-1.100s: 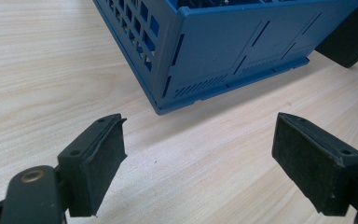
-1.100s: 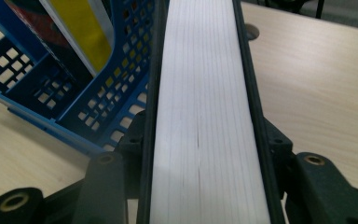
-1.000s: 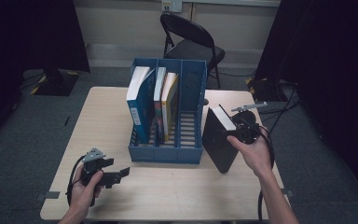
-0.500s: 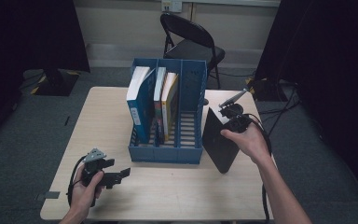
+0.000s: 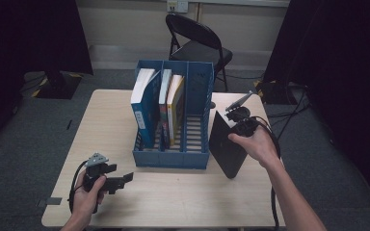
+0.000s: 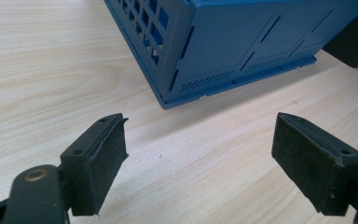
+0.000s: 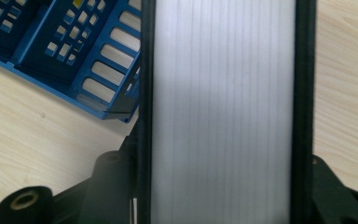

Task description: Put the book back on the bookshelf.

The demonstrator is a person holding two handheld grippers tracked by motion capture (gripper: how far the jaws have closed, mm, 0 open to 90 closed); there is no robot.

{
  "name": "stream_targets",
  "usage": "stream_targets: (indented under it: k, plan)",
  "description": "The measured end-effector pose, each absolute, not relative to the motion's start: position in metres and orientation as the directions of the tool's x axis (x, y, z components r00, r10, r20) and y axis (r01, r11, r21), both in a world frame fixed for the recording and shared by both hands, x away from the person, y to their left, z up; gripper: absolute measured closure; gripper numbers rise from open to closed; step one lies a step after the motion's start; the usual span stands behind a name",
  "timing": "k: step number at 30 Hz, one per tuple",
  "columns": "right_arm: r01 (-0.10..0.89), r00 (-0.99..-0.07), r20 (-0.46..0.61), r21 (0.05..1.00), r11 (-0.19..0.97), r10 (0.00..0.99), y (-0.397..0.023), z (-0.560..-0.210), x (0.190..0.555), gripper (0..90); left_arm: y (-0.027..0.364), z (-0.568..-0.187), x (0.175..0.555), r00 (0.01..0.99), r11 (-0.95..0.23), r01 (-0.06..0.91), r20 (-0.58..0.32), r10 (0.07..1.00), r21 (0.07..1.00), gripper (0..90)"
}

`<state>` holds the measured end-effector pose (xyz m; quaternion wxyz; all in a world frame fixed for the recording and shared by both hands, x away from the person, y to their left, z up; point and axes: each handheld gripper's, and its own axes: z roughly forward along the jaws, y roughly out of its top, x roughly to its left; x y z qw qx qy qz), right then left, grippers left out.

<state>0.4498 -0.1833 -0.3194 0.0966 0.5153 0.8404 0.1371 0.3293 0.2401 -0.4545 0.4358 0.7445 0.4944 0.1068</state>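
Currently, the right claw [image 5: 237, 126] gripped the thick black-covered book [image 5: 226, 144] across its white page block, its jaws having just closed further. That book stood upright on the wooden desk [image 5: 115, 125], just right of the blue plastic file rack [image 5: 173, 156], long axis vertical. Left claw [image 6: 198, 161] idled wide, well apart.

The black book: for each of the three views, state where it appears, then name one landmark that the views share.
High view: black book upright, right of the blue file rack, under the right gripper.
Left gripper view: dark corner, top right.
Right gripper view: centre, page edges facing the camera.
Shared landmark: the blue file rack.
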Motion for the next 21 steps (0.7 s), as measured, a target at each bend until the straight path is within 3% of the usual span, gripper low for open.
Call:
stream_targets:
  k: [9,21]
  plan:
    - [0.855,-0.428,-0.019,0.314,0.412,0.903,-0.184,-0.316,0.451,53.1,0.241,-0.454,0.33,0.477,-0.121,0.65,-0.279,0.833,0.75,17.7]
    - [0.84,-0.423,-0.01,0.372,0.396,0.906,-0.196,-0.298,0.447,53.3,0.24,-0.455,0.33,0.481,-0.128,0.651,-0.276,0.832,0.748,17.8]
